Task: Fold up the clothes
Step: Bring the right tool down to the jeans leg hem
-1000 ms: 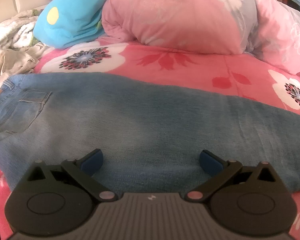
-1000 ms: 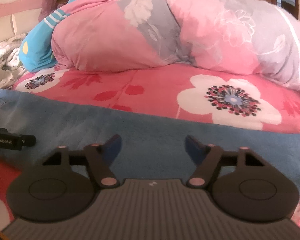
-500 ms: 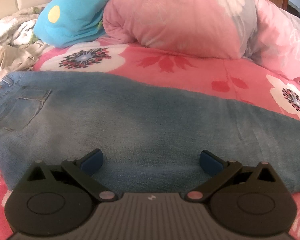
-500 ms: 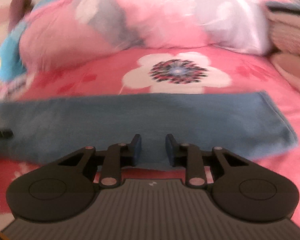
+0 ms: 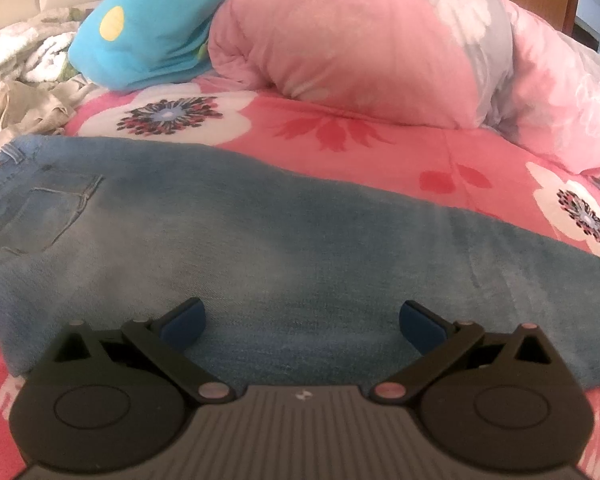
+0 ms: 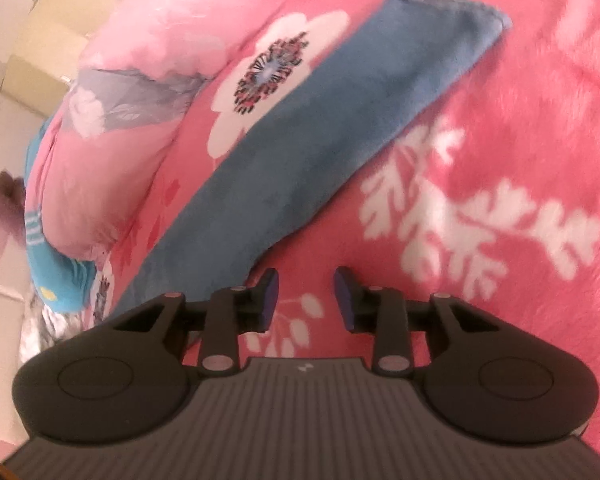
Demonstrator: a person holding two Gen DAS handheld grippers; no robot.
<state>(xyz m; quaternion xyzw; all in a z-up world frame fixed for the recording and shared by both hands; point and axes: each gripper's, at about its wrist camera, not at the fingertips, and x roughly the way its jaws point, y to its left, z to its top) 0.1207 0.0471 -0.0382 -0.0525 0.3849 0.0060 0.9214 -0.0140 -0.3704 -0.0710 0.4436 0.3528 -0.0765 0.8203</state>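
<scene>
Our right tongs point(image 6: 305, 296), narrow and opening on nothing, sit beside the jeans point(image 6: 300, 152) leg running away up-right; left tongs point(image 5: 300, 320) wide.

Blue jeans point(image 5: 260, 240) lie flat, stretched lengthwise across the bed.

This is a bedroom in a home. A bed with a pink flowered blanket point(image 5: 340, 136) lies under the jaws. Beyond them are a rolled pink quilt point(image 5: 360, 48), a turquoise pillow point(image 5: 148, 40) and a padded headboard point(image 5: 12, 0).
</scene>
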